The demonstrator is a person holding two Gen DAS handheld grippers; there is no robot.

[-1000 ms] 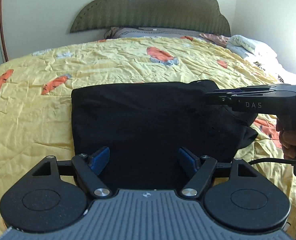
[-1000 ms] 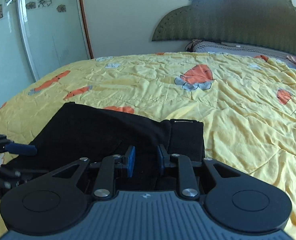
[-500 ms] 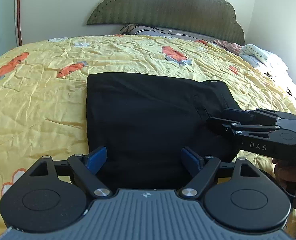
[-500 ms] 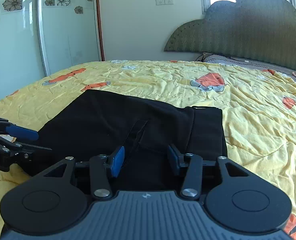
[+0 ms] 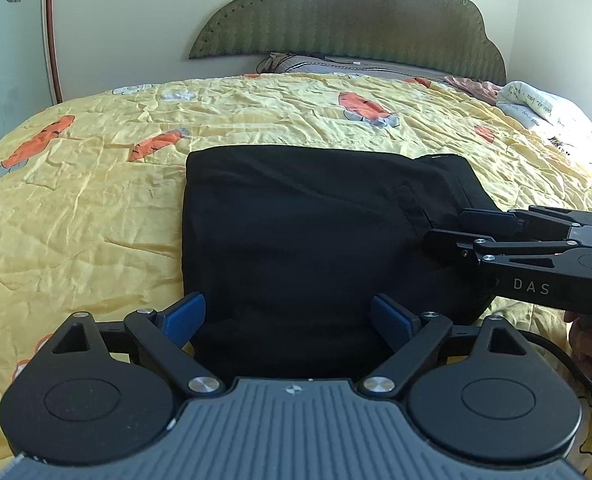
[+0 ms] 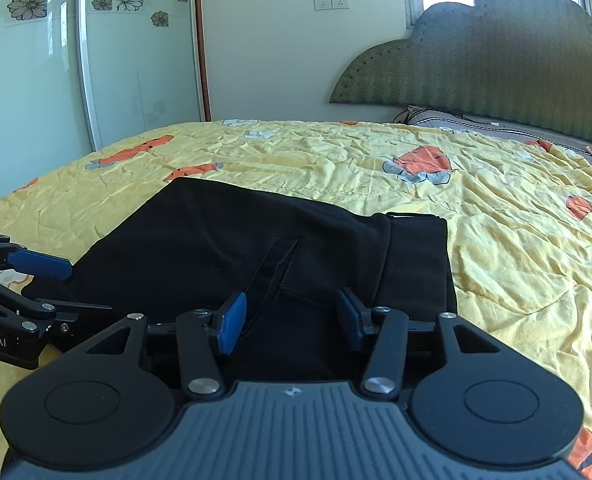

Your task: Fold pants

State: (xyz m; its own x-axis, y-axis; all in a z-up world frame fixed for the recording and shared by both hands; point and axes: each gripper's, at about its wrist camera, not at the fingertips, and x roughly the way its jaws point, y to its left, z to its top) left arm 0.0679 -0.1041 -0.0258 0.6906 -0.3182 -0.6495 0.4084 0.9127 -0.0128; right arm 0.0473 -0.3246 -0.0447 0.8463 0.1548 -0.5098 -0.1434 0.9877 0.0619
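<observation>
Black pants (image 5: pixel 296 220) lie folded into a flat rectangle on the yellow bedspread (image 5: pixel 76 208). My left gripper (image 5: pixel 288 312) hovers over their near edge. Its jaws are opening and stand wide; cloth shows under the gap, and the blue pads (image 5: pixel 186 314) do not press it. In the right wrist view the same pants (image 6: pixel 216 248) show a pocket seam. My right gripper (image 6: pixel 291 314) is above their near right part, its jaws opening with nothing pinched. From the left wrist view, the right gripper (image 5: pixel 448 226) reaches in at the pants' right edge. The left gripper (image 6: pixel 80 288) enters low at the left.
A green padded headboard (image 5: pixel 348 20) and pillows (image 5: pixel 336 64) stand at the far end. White bedding (image 5: pixel 544 108) is heaped at the far right. Sliding glass doors (image 6: pixel 76 60) with flower prints line the left wall. A hand (image 5: pixel 588 340) grips the right tool's handle.
The right gripper came down at the pants' right edge and its jaws went from nearly shut to open. The raised right side now lies flat. The left pads spread wider.
</observation>
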